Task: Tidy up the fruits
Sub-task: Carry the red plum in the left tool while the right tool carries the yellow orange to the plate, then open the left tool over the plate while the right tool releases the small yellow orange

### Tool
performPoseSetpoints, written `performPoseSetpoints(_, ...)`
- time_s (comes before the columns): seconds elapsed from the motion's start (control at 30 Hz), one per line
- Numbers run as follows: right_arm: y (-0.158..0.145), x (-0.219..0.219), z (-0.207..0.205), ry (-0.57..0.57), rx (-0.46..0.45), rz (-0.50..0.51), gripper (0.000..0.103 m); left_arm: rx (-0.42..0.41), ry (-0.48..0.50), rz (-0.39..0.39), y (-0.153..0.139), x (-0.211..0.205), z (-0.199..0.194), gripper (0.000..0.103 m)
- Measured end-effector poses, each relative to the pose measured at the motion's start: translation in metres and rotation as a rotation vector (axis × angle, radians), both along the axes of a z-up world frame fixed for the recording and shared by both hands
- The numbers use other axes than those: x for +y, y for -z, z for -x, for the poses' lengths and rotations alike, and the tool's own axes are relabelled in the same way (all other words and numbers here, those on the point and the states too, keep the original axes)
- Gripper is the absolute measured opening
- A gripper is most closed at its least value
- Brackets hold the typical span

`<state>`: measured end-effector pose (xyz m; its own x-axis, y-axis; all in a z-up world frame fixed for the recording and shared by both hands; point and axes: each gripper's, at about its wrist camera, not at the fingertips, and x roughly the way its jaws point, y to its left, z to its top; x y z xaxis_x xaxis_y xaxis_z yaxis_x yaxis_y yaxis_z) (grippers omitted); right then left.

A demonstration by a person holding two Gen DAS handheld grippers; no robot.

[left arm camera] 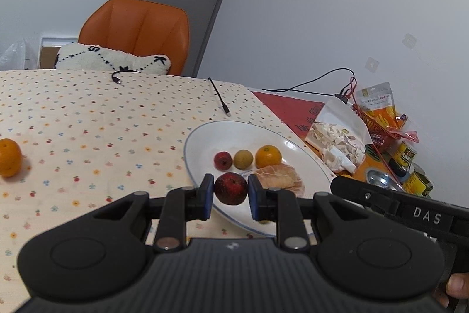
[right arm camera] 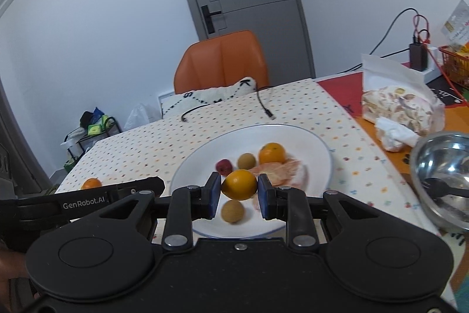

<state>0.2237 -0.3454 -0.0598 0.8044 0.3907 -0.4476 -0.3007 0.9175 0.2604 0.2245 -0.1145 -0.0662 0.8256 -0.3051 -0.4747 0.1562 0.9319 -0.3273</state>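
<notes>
Jaws of left gripper (left arm camera: 228, 193) pinch dark red fruit (left arm camera: 230, 188) — right gripper (right arm camera: 239, 189) clamps orange (right arm camera: 239, 184), both over white plate (right arm camera: 315, 150).

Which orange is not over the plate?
The orange alone on the dotted tablecloth, far left of the plate. One orange lies on the plate, and the right gripper holds another above it.

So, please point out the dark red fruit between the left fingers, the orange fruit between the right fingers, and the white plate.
dark red fruit (left arm camera: 230, 189), left wrist view, middle of its front.
orange fruit (right arm camera: 239, 184), right wrist view, centre of its skin.
white plate (left arm camera: 205, 137), left wrist view, bare far-left part.
</notes>
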Motion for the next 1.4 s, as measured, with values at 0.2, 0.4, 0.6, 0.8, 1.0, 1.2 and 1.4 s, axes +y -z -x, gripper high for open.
performPoseSetpoints(0.2,0.003,-0.015,-0.003,0.042,0.010,-0.004,0.025,0.003,0.025,-0.006,0.003,-0.015,-0.007,0.023)
performPoseSetpoints(0.4,0.003,-0.022,-0.004,0.062,0.009,-0.003,0.025,0.028,0.037,-0.009,0.007,-0.024,-0.017,0.023)
performPoseSetpoints(0.6,0.004,-0.020,-0.006,0.058,0.013,0.004,0.025,0.042,0.037,-0.014,0.009,-0.023,-0.017,0.025)
performPoseSetpoints(0.8,0.007,-0.011,-0.008,0.050,0.025,0.015,0.025,0.047,0.020,-0.004,0.007,-0.011,-0.012,0.027)
performPoseSetpoints(1.0,0.009,-0.003,-0.010,0.040,0.030,0.019,0.026,0.055,0.002,-0.007,0.003,0.001,-0.009,0.034)
performPoseSetpoints(1.2,0.008,0.006,-0.009,0.026,0.014,0.044,0.034,0.049,-0.043,-0.018,-0.003,0.011,-0.006,0.062)
performPoseSetpoints(1.4,0.004,0.010,-0.006,0.016,0.006,0.028,0.053,0.013,-0.068,-0.005,-0.011,0.024,0.003,0.083)
